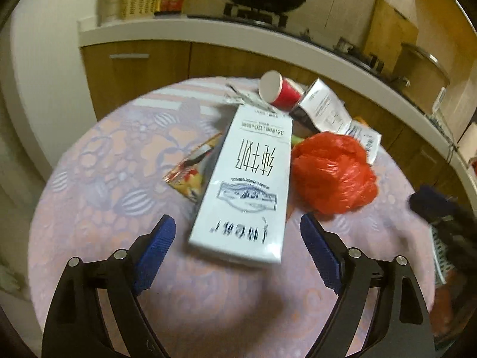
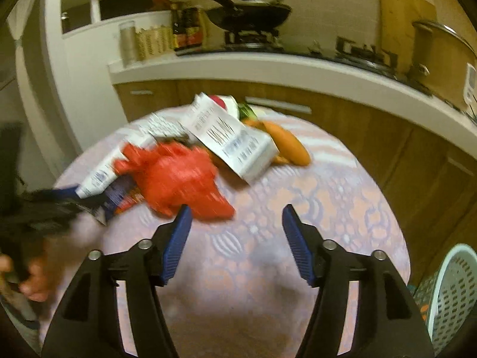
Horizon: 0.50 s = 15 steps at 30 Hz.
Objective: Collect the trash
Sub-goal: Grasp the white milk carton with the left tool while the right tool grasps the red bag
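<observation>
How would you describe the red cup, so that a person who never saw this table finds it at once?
Start at the round table with the flowered cloth. In the trash pile in its middle, look past the far end of the long white carton, toward the kitchen counter. There the red cup lies on its side, white inside showing; it is a stiff cylinder, unlike the crumpled red bag.

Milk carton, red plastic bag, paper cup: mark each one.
Milk carton (image 1: 247, 185): left wrist view, middle of its printed top face.
Red plastic bag (image 1: 332, 173): left wrist view, crumpled middle.
Paper cup (image 1: 278, 91): left wrist view, its side near the white mouth.
</observation>
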Available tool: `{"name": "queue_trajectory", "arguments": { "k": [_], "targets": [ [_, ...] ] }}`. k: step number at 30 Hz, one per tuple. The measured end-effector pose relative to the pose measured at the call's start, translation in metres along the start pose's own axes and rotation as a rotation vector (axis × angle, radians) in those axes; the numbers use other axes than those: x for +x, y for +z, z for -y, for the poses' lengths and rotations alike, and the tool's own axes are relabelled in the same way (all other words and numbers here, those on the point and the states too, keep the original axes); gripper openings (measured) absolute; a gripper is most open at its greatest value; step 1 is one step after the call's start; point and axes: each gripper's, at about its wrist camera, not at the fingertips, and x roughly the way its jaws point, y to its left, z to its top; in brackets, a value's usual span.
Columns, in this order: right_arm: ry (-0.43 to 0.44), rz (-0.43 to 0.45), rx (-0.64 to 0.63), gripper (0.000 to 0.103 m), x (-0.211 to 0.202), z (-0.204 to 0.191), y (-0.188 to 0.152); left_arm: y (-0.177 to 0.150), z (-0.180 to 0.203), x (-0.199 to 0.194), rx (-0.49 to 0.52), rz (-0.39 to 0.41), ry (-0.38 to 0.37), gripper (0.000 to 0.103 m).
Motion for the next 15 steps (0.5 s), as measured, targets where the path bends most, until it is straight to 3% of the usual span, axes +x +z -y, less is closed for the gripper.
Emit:
{"name": "queue_trajectory", "arguments": {
  "k": [1,4,15],
  "targets": [
    [0.007,0.008,-0.009,0.067,-0.002,-0.003,0.006,0.001,0.001,0.004,0.000,-0.003,0.016,0.081],
    [0.022,0.010,-0.038,0.070,0.002,-0.012,0.019,0.003,0.000,0.006,-0.004,0.017,0.013,0.058],
    [0.053,-0.078,-0.058,0.080,0.066,-0.029,0.030,-0.007,-0.019,-0.015,-0.112,0.129,-0.022,0.057]
  ]
}}
